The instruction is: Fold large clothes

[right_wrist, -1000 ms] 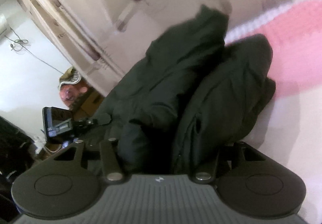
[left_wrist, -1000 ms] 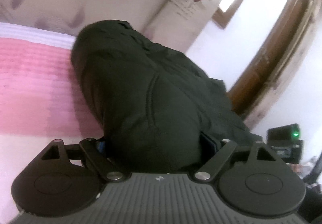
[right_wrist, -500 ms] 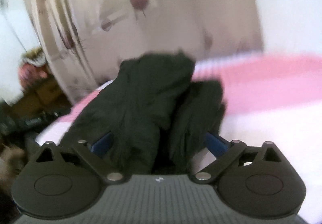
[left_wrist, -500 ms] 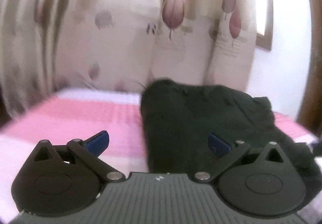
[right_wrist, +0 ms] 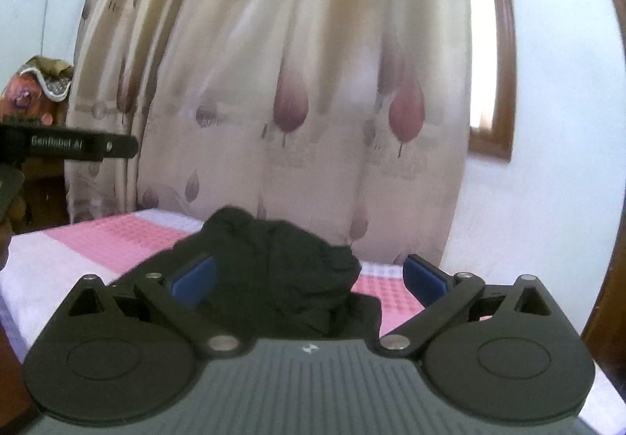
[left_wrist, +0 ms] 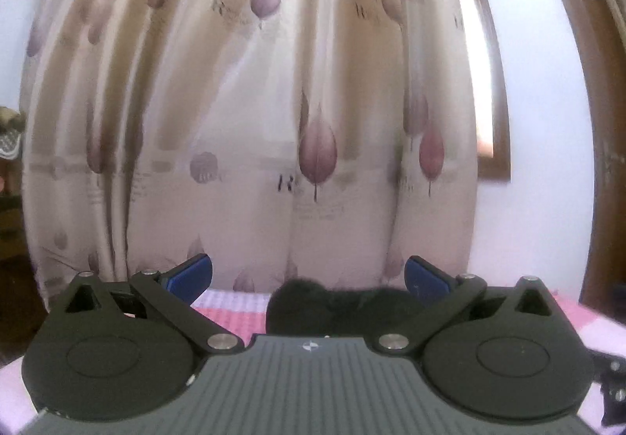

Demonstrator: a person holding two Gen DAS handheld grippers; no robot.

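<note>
**Both grippers spread and empty above the dark garment**

The left gripper (left_wrist: pixel 308 274), a black plastic frame with ribbed grey housing and two round pivot discs, has its blue rubber-faced fingers (left_wrist: pixel 189 275) spread wide with nothing between them. Ahead of it and low, just past the housing edge, lies the black, soft, rumpled fabric garment (left_wrist: pixel 336 308); only its rounded, fuzzy-edged top shows from this view, apart from the fingertips. It rests on a pink-and-white checked, waffle-textured bedspread (left_wrist: pixel 234 308) that runs to either side of the gripper.

The right gripper (right_wrist: pixel 308 276), of the same build, is likewise released, its blue fingers (right_wrist: pixel 424 278) wide apart and holding nothing. Directly ahead, between and beyond the fingers, the black garment (right_wrist: pixel 274 266) sits as a bunched, creased mound with several thick folds stacked on each other, a flatter layer trailing toward the housing. The left finger overlaps the cloth in the picture; whether it touches cannot be told. The checked bedspread (right_wrist: pixel 117 239) stretches out to the left and right of the mound.

Beyond the garment hangs a cream, satiny pleated curtain (right_wrist: pixel 297 83) printed with mauve leaf shapes. To its right runs a brown wooden window frame (right_wrist: pixel 497 114) against a white wall. At the far left of the right gripper's view a black bar of the other gripper (right_wrist: pixel 66 145) carries pale lettering.
</note>
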